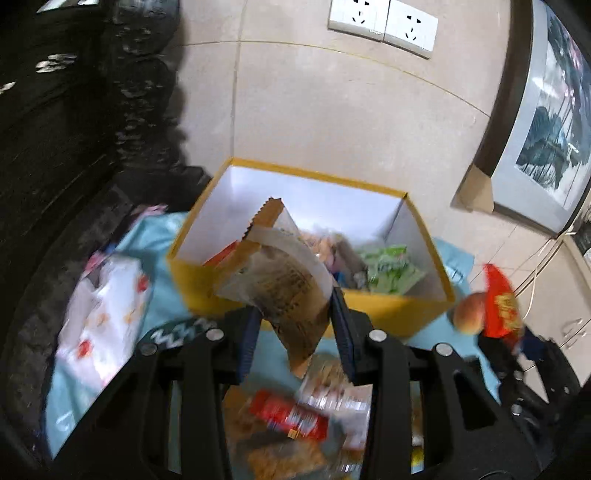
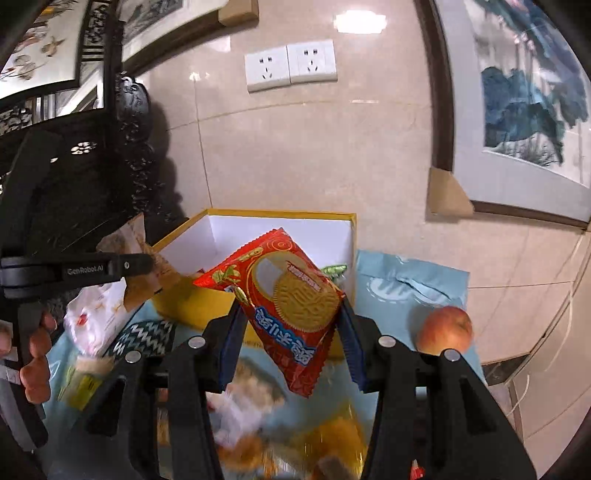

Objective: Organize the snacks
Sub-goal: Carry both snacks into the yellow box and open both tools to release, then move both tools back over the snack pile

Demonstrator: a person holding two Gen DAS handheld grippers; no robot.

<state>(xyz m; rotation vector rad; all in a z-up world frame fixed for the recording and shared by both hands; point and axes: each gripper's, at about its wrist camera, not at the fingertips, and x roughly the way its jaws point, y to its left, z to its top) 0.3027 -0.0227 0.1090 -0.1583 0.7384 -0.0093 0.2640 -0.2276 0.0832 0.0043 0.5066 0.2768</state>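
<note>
Loose snack packs (image 1: pixel 288 417) blur below while the left hand-held gripper (image 1: pixel 295 325) clamps a brown packet (image 1: pixel 284 291) and the right hand-held gripper (image 2: pixel 291 332) clamps a red biscuit pack (image 2: pixel 295 306), both just before the yellow box (image 1: pixel 207 284).

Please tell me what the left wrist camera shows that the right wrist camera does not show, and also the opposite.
Only the left wrist view: the left gripper shut on a brown snack packet, and a green packet lying clearly inside the box.

Only the right wrist view: the right gripper shut on a red biscuit packet seen close, and a hand holding the other gripper's handle.

Both: the yellow box, the apple, the wall sockets and the light blue cloth.
</note>
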